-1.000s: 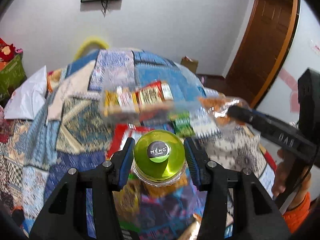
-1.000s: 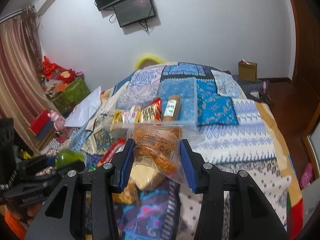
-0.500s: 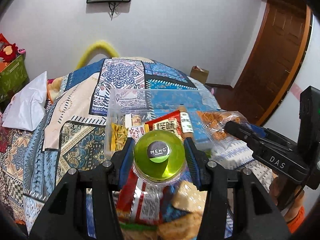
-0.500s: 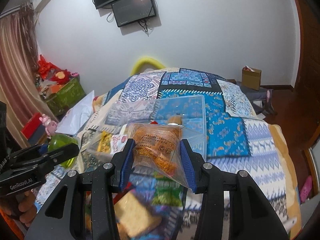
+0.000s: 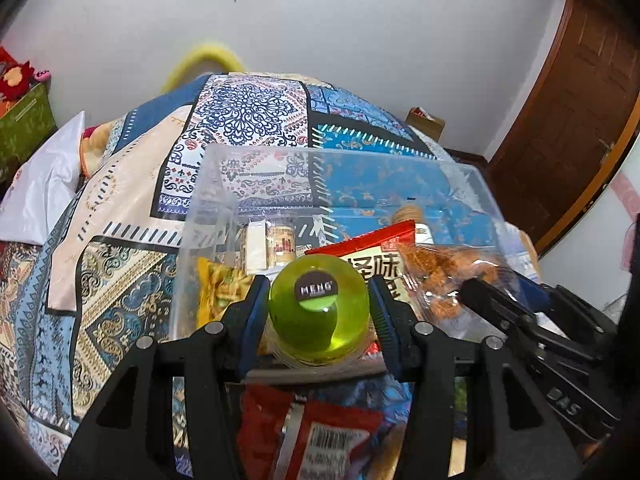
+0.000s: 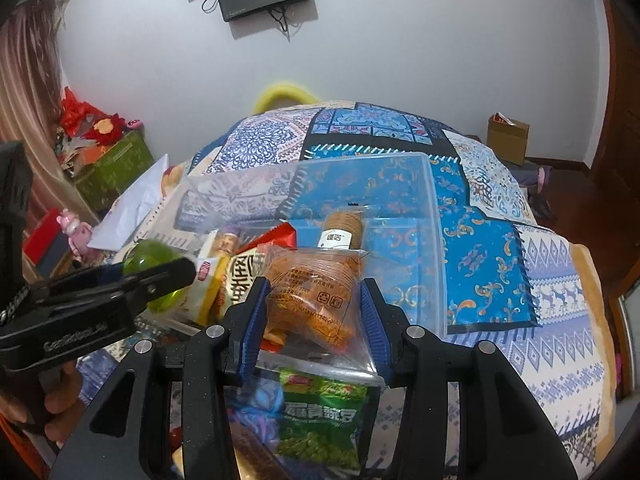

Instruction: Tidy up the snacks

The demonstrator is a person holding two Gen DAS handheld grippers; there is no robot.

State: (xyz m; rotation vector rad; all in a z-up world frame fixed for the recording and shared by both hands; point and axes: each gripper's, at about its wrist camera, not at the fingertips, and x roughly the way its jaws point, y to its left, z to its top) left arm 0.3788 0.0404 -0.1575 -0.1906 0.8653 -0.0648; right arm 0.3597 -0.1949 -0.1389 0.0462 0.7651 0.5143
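Observation:
My left gripper is shut on a green-capped jar, held at the near rim of a clear plastic bin on the bed. My right gripper is shut on a clear bag of orange snacks, held over the bin's near edge. The bin holds a red-and-white packet, a yellow packet, small wrapped bars and a brown roll. The left gripper shows in the right wrist view; the right gripper shows in the left wrist view.
Loose snacks lie on the patchwork quilt in front of the bin: a green pea packet and a red packet. A white pillow lies at the left. A cardboard box and a wooden door stand at the right.
Both grippers have moved forward toward the bin with their loads. The bin now looks larger and closer, and the jar and the bag are at its near rim.

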